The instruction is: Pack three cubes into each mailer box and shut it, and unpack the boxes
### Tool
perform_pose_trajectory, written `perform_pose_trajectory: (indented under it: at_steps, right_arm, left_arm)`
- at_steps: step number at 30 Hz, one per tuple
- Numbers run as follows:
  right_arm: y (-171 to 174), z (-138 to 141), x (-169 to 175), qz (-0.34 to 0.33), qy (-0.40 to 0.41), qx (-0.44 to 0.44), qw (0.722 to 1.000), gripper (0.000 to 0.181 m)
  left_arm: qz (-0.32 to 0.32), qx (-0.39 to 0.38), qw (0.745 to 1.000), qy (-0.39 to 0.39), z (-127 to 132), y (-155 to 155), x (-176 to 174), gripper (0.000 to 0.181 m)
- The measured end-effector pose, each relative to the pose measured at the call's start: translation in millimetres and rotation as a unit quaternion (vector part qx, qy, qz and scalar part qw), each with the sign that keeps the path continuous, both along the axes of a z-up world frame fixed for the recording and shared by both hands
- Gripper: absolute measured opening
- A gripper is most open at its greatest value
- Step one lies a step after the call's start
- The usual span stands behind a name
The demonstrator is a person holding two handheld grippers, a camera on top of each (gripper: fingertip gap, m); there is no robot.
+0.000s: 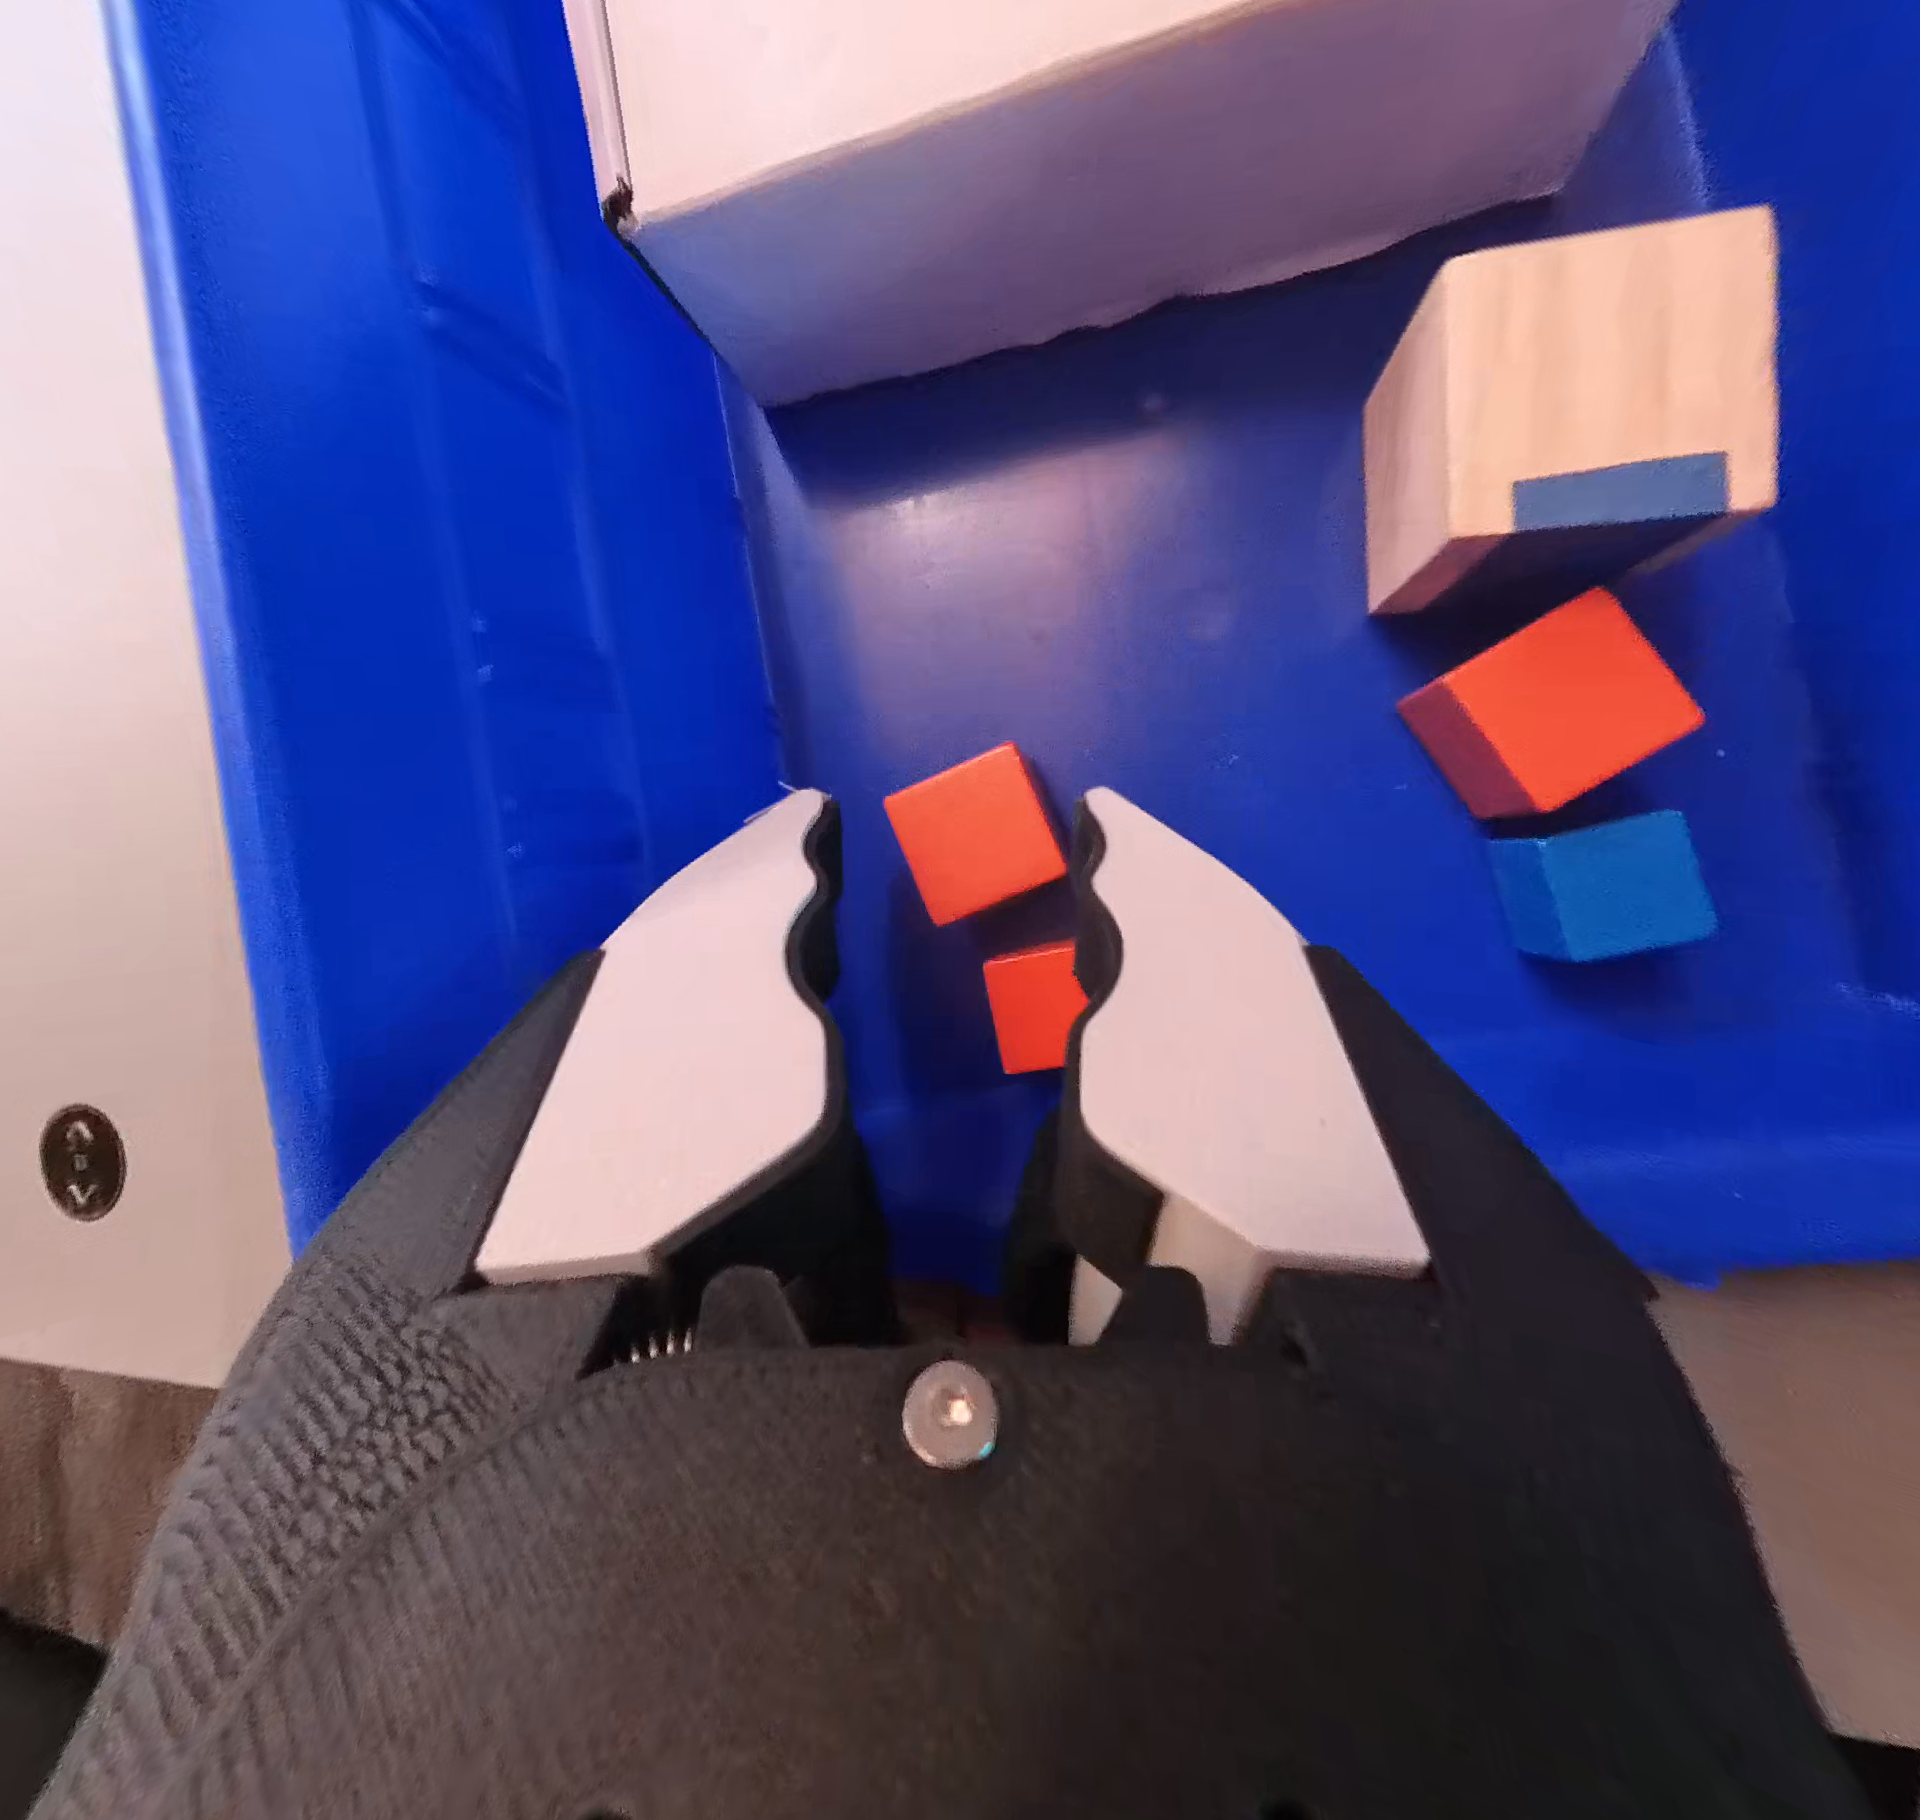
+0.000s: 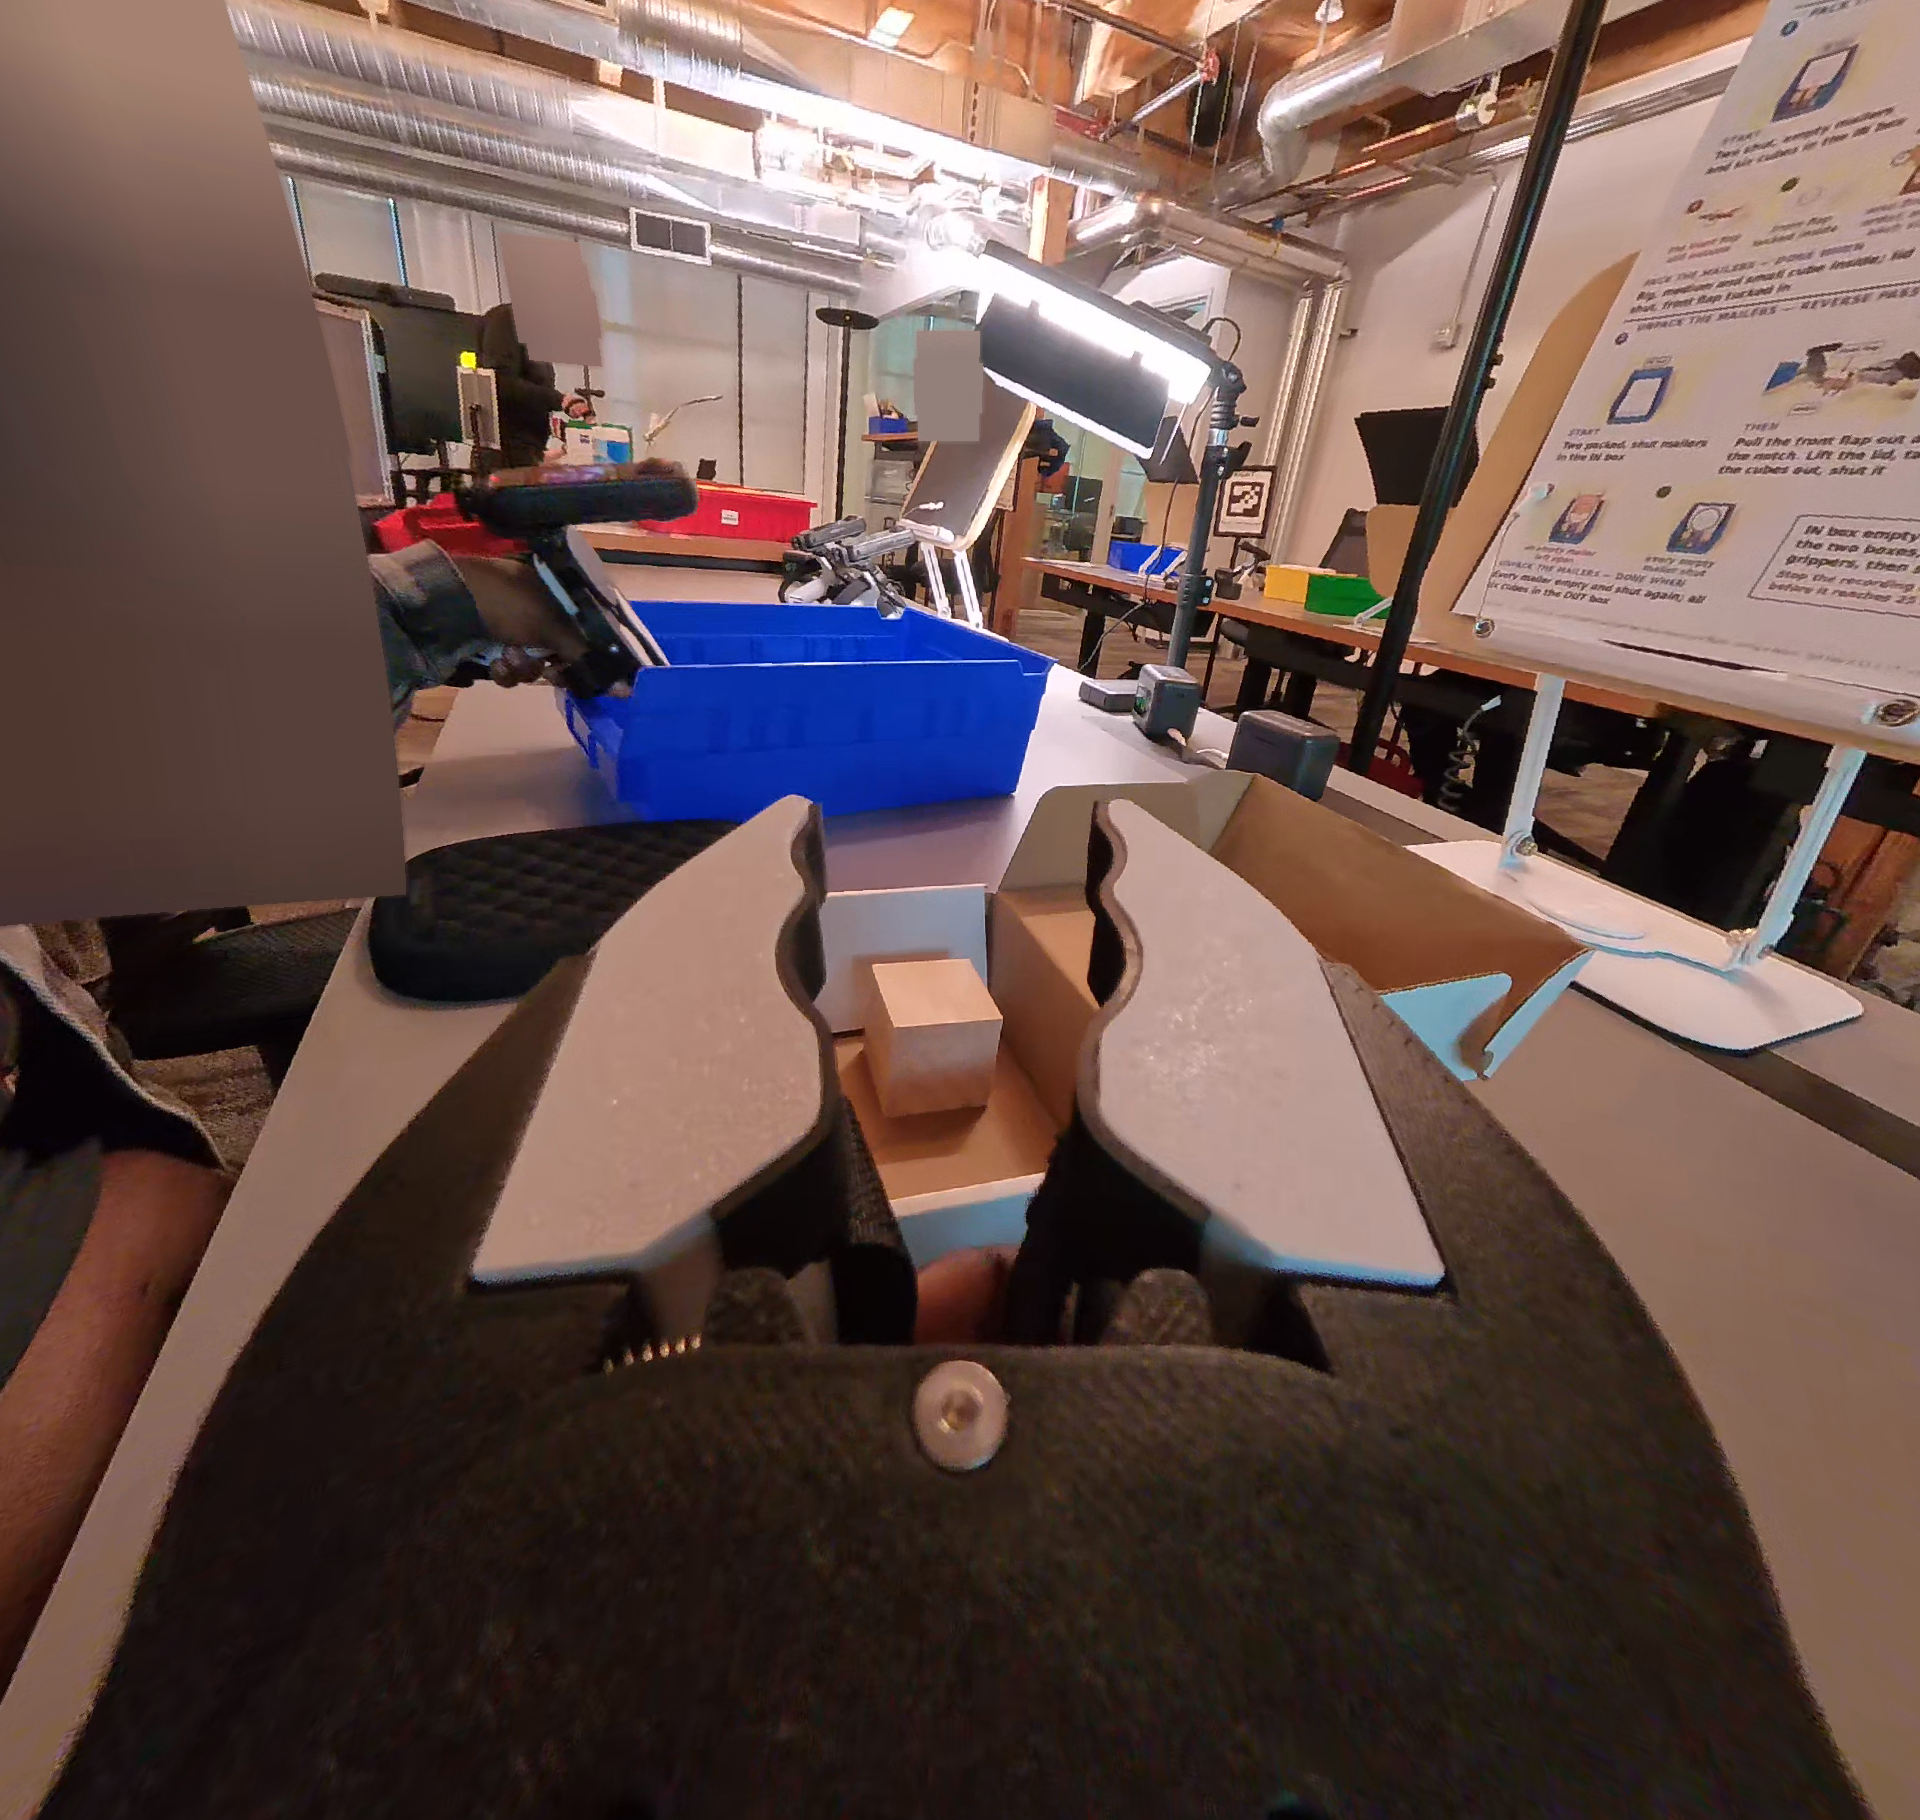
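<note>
your left gripper (image 1: 956,814) hangs over the blue bin (image 1: 436,627) with its jaws parted and holding nothing, a small red cube (image 1: 975,833) lying between the tips. a shut white mailer box (image 1: 1039,108) sits at 12 o'clock. your right gripper (image 2: 956,825) is equally parted and empty above the open mailer box (image 2: 1382,897), one wooden cube (image 2: 930,1032) inside.
</note>
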State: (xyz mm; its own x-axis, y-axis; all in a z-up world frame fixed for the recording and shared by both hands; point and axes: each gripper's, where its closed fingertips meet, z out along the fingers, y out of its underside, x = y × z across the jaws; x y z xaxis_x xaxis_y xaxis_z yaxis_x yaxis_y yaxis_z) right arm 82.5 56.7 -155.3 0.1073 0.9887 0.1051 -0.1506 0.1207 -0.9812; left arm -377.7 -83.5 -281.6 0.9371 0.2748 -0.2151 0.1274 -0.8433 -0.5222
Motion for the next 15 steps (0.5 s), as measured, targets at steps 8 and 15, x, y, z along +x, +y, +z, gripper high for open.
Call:
perform_pose_trajectory:
  at_steps: [8, 15]
  right_arm:
    - [-1, -3, -3, -0.007, -0.013, 0.017, 1.000, 0.048]
    - [-11, -5, -12, -0.025, -0.022, 0.120, 0.992, 0.053]
  left_arm:
    - [-0.073, 0.119, 0.990, -0.031, 25, 19, 23, 0.027]
    - [-0.208, 0.522, 0.802, -0.202, 147, 52, 130, 0.027]
